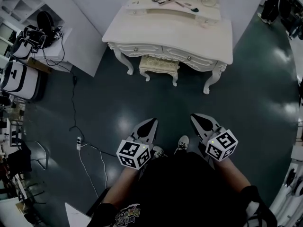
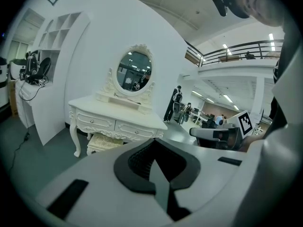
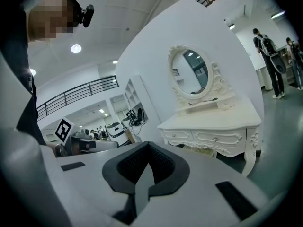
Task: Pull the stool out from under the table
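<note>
A cream stool with a patterned cushion stands tucked under the white dressing table, between its curved legs. Only part of the stool shows in the left gripper view, below the drawers, and a sliver of the stool in the right gripper view. My left gripper and right gripper are both shut and empty. They hang side by side over the dark floor, well short of the stool, pointing toward it.
A white partition wall stands left of the table. A power strip and cables trail over the floor at left. Bags and gear pile by shelves at far left. The person's shoes show between the grippers.
</note>
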`<action>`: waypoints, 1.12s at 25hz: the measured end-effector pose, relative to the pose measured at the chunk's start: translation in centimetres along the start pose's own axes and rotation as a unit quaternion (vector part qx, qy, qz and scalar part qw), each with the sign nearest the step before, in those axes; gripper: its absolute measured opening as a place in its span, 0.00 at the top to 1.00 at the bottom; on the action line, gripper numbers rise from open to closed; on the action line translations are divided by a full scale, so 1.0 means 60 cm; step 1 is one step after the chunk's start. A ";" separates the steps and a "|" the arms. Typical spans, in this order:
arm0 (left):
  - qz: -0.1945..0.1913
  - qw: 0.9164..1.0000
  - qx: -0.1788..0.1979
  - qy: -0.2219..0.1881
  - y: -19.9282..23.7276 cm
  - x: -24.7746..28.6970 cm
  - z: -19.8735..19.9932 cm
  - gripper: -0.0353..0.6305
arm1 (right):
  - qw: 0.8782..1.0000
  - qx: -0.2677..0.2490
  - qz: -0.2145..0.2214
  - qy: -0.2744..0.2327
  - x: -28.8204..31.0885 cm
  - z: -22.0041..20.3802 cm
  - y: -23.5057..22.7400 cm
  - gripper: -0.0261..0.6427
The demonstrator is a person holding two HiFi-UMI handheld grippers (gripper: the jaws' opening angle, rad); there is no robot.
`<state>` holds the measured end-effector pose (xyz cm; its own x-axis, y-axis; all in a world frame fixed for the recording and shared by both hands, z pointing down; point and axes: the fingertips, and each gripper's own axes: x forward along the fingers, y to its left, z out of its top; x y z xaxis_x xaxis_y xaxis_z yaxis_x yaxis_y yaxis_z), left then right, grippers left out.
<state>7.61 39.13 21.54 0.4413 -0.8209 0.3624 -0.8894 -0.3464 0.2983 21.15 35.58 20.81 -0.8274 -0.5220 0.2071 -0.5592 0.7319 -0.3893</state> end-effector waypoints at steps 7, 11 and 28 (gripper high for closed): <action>0.017 1.000 -0.020 0.003 0.001 0.025 -0.001 0.94 | 1.000 0.003 0.019 0.006 0.005 0.003 -0.042 0.92; 0.029 0.999 -0.024 0.003 0.018 0.023 -0.001 0.94 | 1.000 -0.003 0.017 0.006 0.011 0.008 -0.054 0.92; -0.022 0.999 0.037 0.006 0.170 -0.024 0.035 0.94 | 0.996 -0.003 -0.081 -0.040 0.095 0.025 0.022 0.92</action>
<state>-2.37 35.83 22.22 0.4815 -0.7984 0.3616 -0.8751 -0.4156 0.2478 15.79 32.90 20.12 -0.7197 -0.6664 0.1946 -0.6854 0.6376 -0.3518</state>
